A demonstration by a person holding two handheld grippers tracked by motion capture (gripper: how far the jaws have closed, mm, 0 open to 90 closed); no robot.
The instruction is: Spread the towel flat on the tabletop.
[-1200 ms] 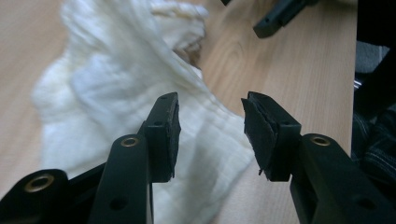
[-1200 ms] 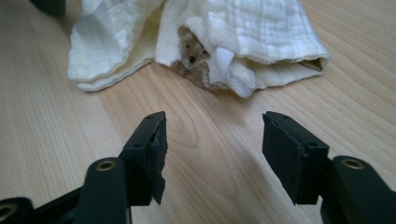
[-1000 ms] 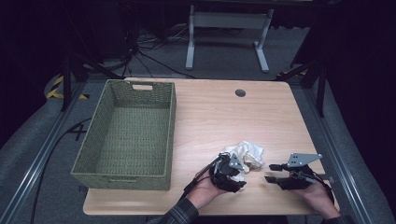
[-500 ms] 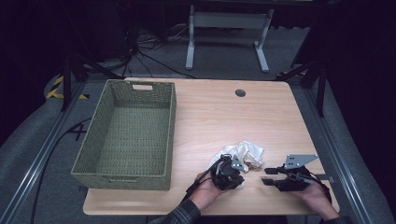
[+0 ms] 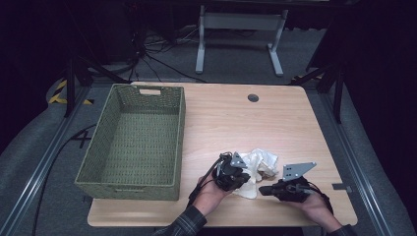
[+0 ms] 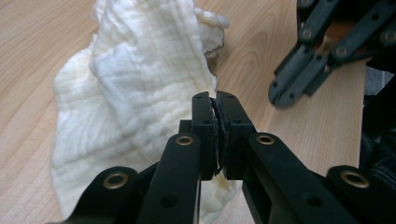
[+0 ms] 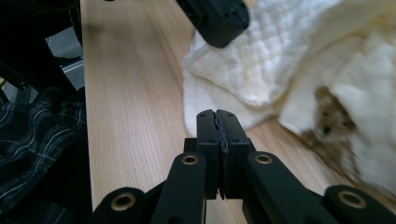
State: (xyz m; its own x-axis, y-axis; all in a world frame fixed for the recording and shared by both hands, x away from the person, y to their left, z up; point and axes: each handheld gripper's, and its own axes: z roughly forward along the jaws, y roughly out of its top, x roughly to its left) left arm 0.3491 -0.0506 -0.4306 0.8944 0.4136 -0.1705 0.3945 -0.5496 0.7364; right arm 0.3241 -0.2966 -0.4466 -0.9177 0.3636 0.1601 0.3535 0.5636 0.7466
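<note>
While both grippers sit at the near edge of the bench (image 5: 295, 118), a crumpled white muslin cloth (image 5: 258, 164) lies between them.

Nearest the person, the left gripper (image 6: 216, 105) has its fingers pressed together; a sliver of something shows in the seam, but I cannot tell whether it is cloth. The right gripper (image 7: 216, 119) has just been closing and now stands pressed together on nothing, just short of the cloth's near hem. The cloth looks light, soft and limp, with a brownish stain on one fold; it would likely sag and unfold when lifted, so a corner or hem seems the surest hold. Farther off on the left stands the woven green basket (image 5: 105, 162).
</note>
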